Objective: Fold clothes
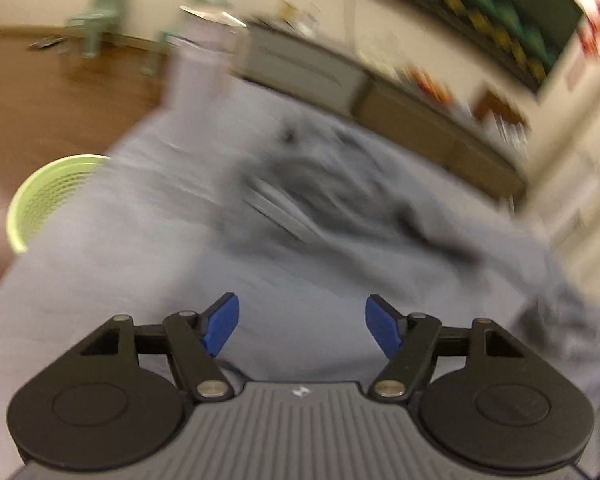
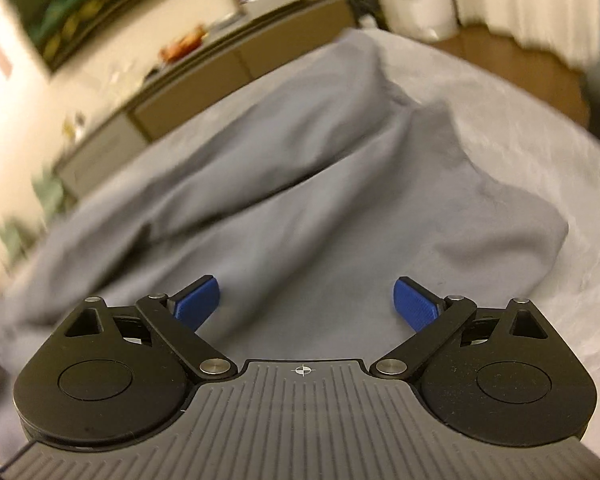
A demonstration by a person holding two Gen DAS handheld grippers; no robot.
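A grey garment [image 2: 300, 184] lies spread on a pale sheet-covered surface [image 2: 520, 128], with a long fold running across it in the right wrist view. In the left wrist view the same grey cloth [image 1: 312, 196] is blurred, with a darker crumpled part in the middle. My left gripper [image 1: 302, 326] hovers over the cloth with its blue pads [image 1: 222, 322] apart and nothing between them. My right gripper [image 2: 306, 300] stands wide open above the garment, its blue pads [image 2: 414, 302] holding nothing.
A light green mesh basket [image 1: 40, 200] stands on the brown floor at the left. A low cabinet [image 1: 400, 104] with clutter runs along the far wall under a dark framed picture [image 1: 480, 12]. Green chairs [image 1: 100, 16] stand at the back left. Pale curtains [image 2: 520, 0] hang at the right.
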